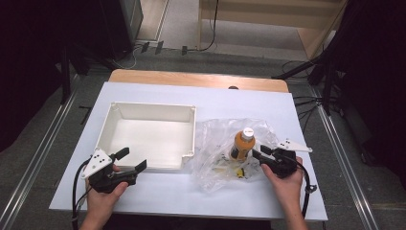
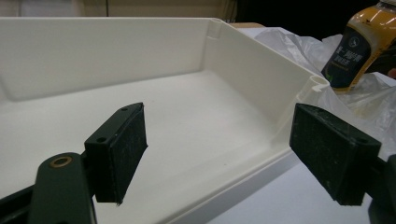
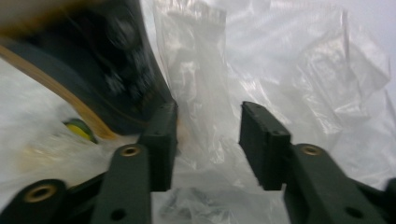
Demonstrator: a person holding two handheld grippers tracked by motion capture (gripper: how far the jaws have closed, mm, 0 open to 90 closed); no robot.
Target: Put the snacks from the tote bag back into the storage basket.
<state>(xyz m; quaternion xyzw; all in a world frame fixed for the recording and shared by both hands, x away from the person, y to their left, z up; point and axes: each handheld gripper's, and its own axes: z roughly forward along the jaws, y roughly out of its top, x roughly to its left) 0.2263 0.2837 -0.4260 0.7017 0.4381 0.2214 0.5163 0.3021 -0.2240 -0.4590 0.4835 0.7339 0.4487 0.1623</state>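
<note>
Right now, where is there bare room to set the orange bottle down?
The shallow white plastic tray is bare inside, the widest free patch. Bare white tabletop runs behind the tray and the crumpled clear plastic bag, and along the near edge between the two hand-held grippers. It is crowded at the bag, where the orange bottle stands beside the right hand-held gripper.

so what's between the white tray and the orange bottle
In the high view, crumpled clear plastic bag lies between the white tray and the orange bottle.

Left gripper (image 1: 128,159) fingers wide apart; right gripper (image 1: 259,153) fingers parted.
</note>
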